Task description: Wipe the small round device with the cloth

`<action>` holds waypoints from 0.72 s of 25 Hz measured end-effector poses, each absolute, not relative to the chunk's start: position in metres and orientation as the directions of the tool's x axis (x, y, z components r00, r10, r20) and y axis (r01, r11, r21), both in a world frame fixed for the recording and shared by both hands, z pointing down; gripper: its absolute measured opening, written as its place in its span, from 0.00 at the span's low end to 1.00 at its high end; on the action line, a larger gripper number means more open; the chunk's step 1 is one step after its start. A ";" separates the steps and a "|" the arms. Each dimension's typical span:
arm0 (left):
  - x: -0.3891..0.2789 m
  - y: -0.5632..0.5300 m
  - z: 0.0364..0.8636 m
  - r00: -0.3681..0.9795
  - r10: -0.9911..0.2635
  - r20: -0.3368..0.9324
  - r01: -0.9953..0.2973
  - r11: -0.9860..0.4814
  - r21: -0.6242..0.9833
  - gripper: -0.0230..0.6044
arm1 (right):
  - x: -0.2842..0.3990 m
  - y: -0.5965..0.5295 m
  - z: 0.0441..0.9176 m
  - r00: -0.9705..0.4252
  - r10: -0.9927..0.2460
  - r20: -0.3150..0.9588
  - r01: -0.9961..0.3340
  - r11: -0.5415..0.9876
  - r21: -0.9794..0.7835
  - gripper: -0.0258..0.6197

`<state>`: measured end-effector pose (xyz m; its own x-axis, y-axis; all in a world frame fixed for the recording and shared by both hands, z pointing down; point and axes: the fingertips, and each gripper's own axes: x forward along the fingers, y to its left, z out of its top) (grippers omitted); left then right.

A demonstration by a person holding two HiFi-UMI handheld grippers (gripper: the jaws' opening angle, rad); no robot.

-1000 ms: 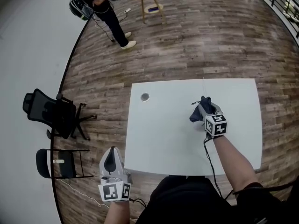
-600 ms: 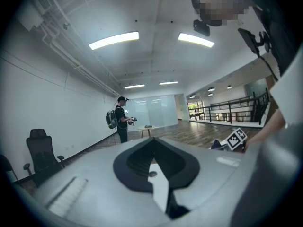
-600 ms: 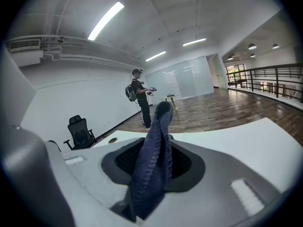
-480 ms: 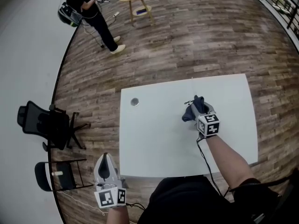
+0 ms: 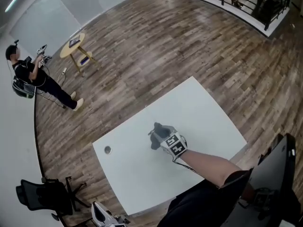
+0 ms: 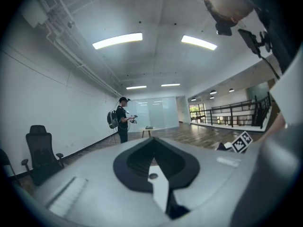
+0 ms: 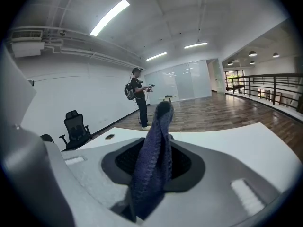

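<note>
White table (image 5: 208, 115) bears small round device (image 5: 107, 149); right gripper (image 5: 162, 135) clamps cloth (image 7: 154, 164).

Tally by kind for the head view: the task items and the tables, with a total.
Dark blue knitted cloth: 1
Small round grey device: 1
Tables (white rectangular table, round wooden side table): 2
Total: 4

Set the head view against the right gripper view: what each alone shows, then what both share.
Head view only: the right arm, its marker cube, the left gripper. Right gripper view only: ceiling lights and the jaws shut on the cloth. Both: cloth, device, table, standing person, office chair.
</note>
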<state>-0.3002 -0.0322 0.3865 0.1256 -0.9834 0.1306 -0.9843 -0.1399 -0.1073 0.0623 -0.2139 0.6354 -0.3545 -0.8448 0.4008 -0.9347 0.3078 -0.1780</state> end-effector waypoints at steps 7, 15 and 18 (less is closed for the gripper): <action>-0.285 -0.030 0.395 0.160 -0.979 0.125 -0.981 -0.172 -0.093 0.05 | 0.060 -0.194 0.634 -0.352 -0.851 0.389 -0.936 0.325 -0.137 0.22; -0.270 -0.051 0.402 0.226 -0.967 0.120 -0.970 -0.235 -0.067 0.05 | 0.090 -0.145 0.679 -0.295 -0.766 0.572 -0.931 0.364 0.008 0.22; -0.261 -0.056 0.406 0.255 -0.960 0.113 -0.964 -0.261 -0.044 0.05 | 0.106 -0.119 0.687 -0.266 -0.755 0.600 -0.936 0.350 0.025 0.22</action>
<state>-0.2615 -0.0556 0.4055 0.2550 -0.9603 0.1131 -0.9642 -0.2613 -0.0445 0.1062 -0.1187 0.6873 -0.2660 -0.7549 0.5995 -0.9365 0.3499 0.0251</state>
